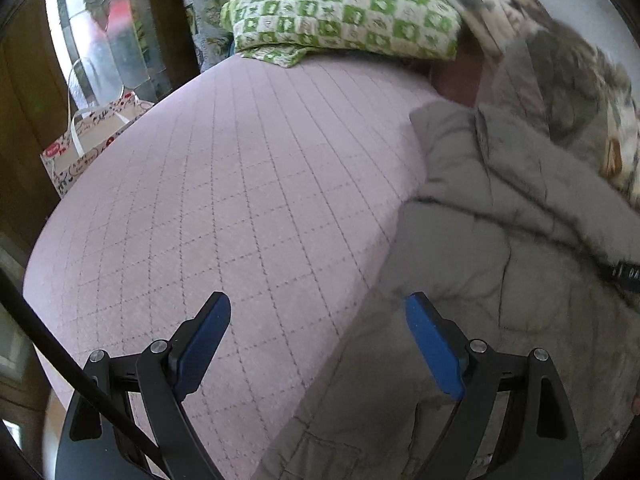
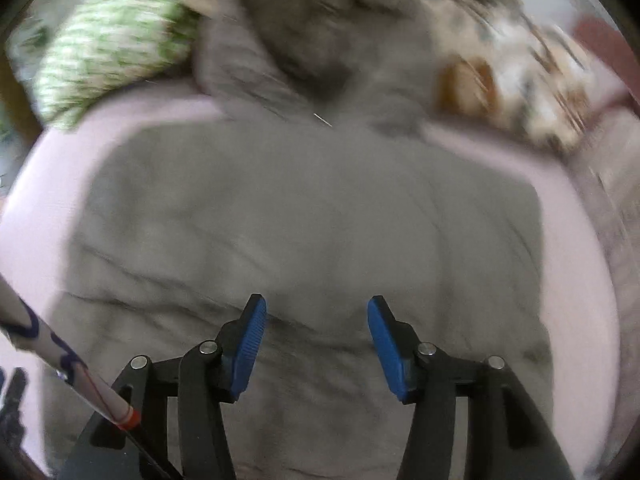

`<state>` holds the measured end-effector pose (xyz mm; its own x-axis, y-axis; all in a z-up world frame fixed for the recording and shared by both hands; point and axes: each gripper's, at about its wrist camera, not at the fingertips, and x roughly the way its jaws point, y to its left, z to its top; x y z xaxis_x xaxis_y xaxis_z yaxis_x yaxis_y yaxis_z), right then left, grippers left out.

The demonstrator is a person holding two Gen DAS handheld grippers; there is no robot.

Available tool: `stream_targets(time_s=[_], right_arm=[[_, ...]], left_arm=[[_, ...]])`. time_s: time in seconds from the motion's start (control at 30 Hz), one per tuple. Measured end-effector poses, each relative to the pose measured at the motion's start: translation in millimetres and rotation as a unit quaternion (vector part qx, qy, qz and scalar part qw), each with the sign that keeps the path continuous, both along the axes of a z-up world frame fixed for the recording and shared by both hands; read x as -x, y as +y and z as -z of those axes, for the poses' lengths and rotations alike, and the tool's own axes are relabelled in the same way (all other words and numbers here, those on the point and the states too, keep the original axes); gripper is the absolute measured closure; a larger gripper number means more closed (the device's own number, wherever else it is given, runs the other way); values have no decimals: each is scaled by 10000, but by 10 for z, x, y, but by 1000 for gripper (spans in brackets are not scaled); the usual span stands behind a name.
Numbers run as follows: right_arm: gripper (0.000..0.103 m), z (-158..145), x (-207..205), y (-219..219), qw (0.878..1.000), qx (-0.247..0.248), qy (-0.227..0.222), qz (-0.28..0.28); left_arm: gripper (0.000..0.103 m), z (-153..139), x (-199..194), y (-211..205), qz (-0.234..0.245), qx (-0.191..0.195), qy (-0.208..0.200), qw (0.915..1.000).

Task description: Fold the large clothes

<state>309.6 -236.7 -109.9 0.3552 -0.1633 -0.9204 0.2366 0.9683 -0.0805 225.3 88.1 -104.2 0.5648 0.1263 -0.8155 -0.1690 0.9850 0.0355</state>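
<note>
Left gripper (image 1: 318, 308) spread wide, gripping nothing, low in frame above pink quilted bed (image 1: 224, 184). Right gripper (image 2: 317, 312) likewise parted and empty, bottom centre, over grey padded jacket (image 2: 304, 208) lying flat mid-frame. Green checked pillow (image 1: 344, 8) at top, patterned blanket (image 1: 592, 92) upper right.

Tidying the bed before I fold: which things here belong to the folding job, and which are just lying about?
Belongs to the job:
grey padded jacket
left gripper, open
right gripper, open

Just lying about:
green checked pillow
patterned blanket
paper gift bag
pink quilted mattress cover
</note>
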Motion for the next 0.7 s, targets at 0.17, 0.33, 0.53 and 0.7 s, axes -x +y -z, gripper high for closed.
stream_targets(time_s=[0.17,0.33,0.53,0.7], right_arm=[[37,282,166,-349,9982,-232,183,530],[37,3,372,-334,9989,-287,-183,328],[36,-426,548,-278,9973,-139,-726,7],[35,-570,404,-380,9966,-200,-793,45]], left_arm=[[14,-105,105,-113,102,-220,-243,9994],[14,-221,159,-285,349,-270,-514,9977],[14,-289,167,-529,735,-163,-660,9950],[14,-249,70,-631,893,126,-466,9948]])
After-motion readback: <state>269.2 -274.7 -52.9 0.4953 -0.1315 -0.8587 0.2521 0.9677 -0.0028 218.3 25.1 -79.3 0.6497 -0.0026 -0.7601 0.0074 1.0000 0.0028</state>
